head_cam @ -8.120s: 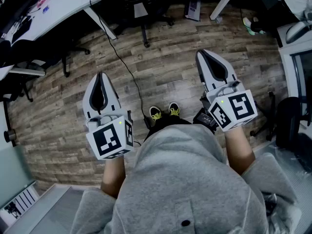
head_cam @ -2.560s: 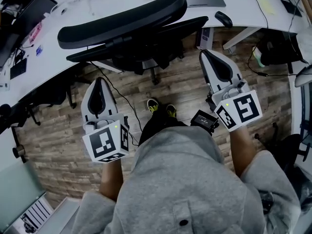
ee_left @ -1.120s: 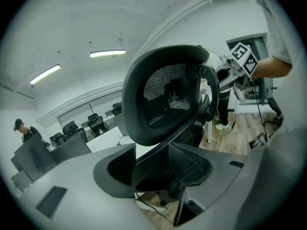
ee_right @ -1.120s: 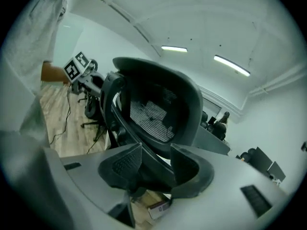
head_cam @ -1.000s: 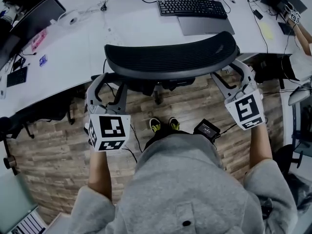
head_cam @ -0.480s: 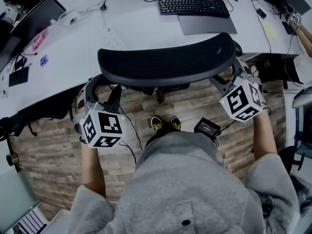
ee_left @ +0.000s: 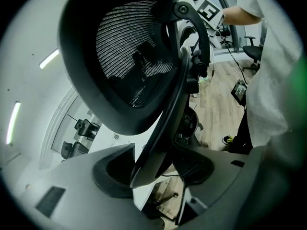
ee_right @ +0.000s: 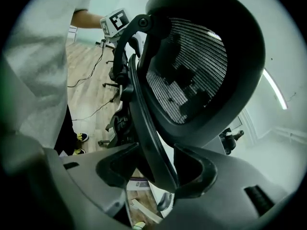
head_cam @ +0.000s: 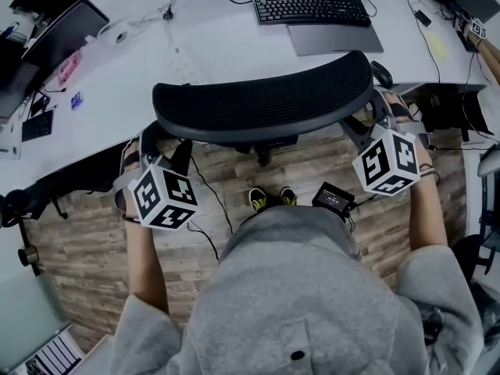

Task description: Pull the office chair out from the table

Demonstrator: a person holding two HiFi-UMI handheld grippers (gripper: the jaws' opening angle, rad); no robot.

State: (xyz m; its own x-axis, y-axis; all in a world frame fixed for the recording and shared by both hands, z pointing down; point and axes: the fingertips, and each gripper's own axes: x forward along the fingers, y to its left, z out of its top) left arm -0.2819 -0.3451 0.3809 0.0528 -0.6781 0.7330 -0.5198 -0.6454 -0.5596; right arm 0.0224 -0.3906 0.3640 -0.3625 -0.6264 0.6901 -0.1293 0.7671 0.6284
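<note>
The black mesh office chair (head_cam: 266,100) stands tucked against the white desk (head_cam: 195,45), its back towards me. My left gripper (head_cam: 155,148) sits at the backrest's left end. In the left gripper view the dark frame bar (ee_left: 168,123) runs between its jaws (ee_left: 153,169), which have just been opening and do not press on it. My right gripper (head_cam: 373,123) sits at the backrest's right end. There the frame bar (ee_right: 144,123) likewise passes between its jaws (ee_right: 153,169), which have also just been opening, with a gap on one side.
A keyboard (head_cam: 312,10), a mouse (head_cam: 381,73) and cables lie on the desk behind the chair. My feet (head_cam: 269,199) stand on the wood floor just behind the chair, a small black box (head_cam: 334,199) hangs beside them, and more chair legs show under the desk at the left.
Both grippers have rolled and sunk a little beside the backrest's ends. Their jaws now straddle the frame bars. The chair back has shifted slightly left in the head view.
</note>
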